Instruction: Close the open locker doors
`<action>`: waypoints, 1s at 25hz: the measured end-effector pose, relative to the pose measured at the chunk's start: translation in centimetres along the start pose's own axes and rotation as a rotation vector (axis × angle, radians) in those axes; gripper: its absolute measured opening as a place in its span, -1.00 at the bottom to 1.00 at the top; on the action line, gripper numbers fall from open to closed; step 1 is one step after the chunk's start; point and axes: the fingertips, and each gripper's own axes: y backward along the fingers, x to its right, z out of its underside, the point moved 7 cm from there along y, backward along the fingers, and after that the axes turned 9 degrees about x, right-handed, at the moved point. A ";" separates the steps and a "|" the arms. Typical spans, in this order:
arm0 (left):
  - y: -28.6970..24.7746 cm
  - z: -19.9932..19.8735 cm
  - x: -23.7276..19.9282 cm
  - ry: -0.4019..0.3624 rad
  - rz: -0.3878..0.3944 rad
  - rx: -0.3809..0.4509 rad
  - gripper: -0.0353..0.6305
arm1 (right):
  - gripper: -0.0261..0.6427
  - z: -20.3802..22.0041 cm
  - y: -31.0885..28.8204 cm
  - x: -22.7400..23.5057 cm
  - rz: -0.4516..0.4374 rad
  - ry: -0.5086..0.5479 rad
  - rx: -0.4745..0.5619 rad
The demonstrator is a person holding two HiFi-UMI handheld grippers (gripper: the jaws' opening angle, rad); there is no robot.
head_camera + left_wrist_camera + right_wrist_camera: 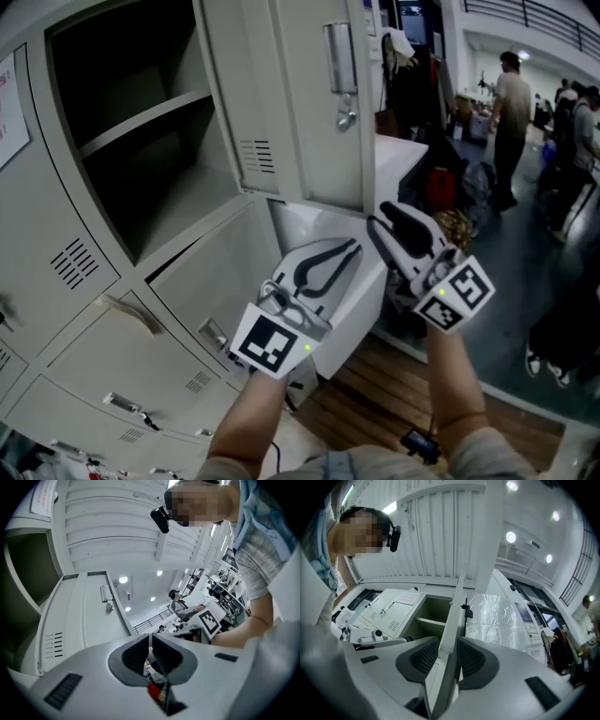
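Note:
A grey bank of lockers fills the left of the head view. The upper locker (141,150) stands open with a shelf inside, and its door (300,103) swings out toward me, a hasp on its face. Below it the lower locker door (356,309) also hangs open. My left gripper (353,247) lies against that lower door's face, shut with nothing between its tips (150,641). My right gripper (382,221) is at the lower door's top edge. In the right gripper view a door edge (452,620) runs between its pads, and the right gripper (447,654) is shut on it.
Closed locker doors (122,347) with handles and vents sit at lower left. Wooden flooring (394,394) lies under the doors. Several people (511,103) stand in the background at right, and a dark bag (562,328) sits at the right edge.

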 end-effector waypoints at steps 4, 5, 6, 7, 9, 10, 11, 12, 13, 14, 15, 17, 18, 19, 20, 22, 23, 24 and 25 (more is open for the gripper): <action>-0.5 -0.2 -0.4 -0.017 0.017 -0.005 -0.87 | -0.56 0.1 -1.0 0.5 -0.024 -0.002 -0.031; -0.5 -0.2 -0.6 -0.015 0.018 -0.004 -0.87 | -0.56 0.1 -1.3 0.6 -0.030 -0.004 -0.042; -0.5 -0.3 -0.8 -0.014 0.017 -0.003 -0.87 | -0.56 0.1 -1.5 0.7 -0.039 -0.003 -0.052; -0.5 -0.3 -0.9 -0.013 0.015 -0.002 -0.87 | -0.56 0.0 -1.7 0.7 -0.049 0.001 -0.062; -0.5 -0.5 -1.2 -0.018 0.013 -0.002 -0.88 | -0.56 -0.4 -1.8 0.5 -0.071 0.017 -0.074; -0.6 -0.6 -1.3 -0.025 0.015 -0.003 -0.87 | -0.56 -0.6 -1.8 0.3 -0.085 0.025 -0.076; -0.7 -0.8 -1.3 -0.031 0.017 -0.001 -0.87 | -0.56 -0.9 -1.8 0.1 -0.097 0.032 -0.076; -0.7 -1.0 -1.3 -0.033 0.018 0.003 -0.87 | -0.56 -1.1 -1.8 -0.1 -0.108 0.037 -0.075; -0.8 -1.2 -1.3 -0.033 0.017 0.008 -0.87 | -0.56 -1.3 -1.8 -0.4 -0.119 0.040 -0.072; -0.7 -1.5 -1.3 -0.032 0.013 0.013 -0.87 | -0.56 -1.4 -1.8 -0.7 -0.129 0.041 -0.070; -0.5 -1.7 -1.3 -0.029 0.006 0.015 -0.87 | -0.56 -1.5 -1.8 -1.1 -0.140 0.042 -0.067; 0.2 -2.1 -1.3 -0.025 -0.011 0.015 -0.87 | -0.56 -1.7 -1.9 -2.1 -0.170 0.042 -0.059; 0.6 -2.3 -1.2 -0.029 -0.017 0.012 -0.87 | -0.56 -1.8 -2.0 -2.7 -0.189 0.044 -0.053; 1.0 -2.6 -1.2 -0.036 -0.020 0.009 -0.87 | -0.56 -1.9 -2.0 -3.3 -0.210 0.047 -0.047; 1.4 -2.9 -1.1 -0.044 -0.024 0.004 -0.87 | -0.56 -2.0 -2.1 -4.0 -0.232 0.050 -0.040; 2.4 -3.5 -1.0 -0.058 -0.036 -0.006 -0.87 | -0.56 -2.1 -2.2 -5.2 -0.269 0.052 -0.026; 2.9 -3.8 -1.0 -0.065 -0.044 -0.012 -0.87 | -0.56 -2.2 -2.3 -5.8 -0.281 0.051 -0.019; 3.4 -4.1 -1.0 -0.073 -0.052 -0.019 -0.87 | -0.56 -2.2 -2.4 -6.3 -0.290 0.049 -0.012; 3.9 -4.4 -1.0 -0.081 -0.059 -0.023 -0.87 | -0.56 -2.2 -2.5 -6.8 -0.299 0.046 -0.006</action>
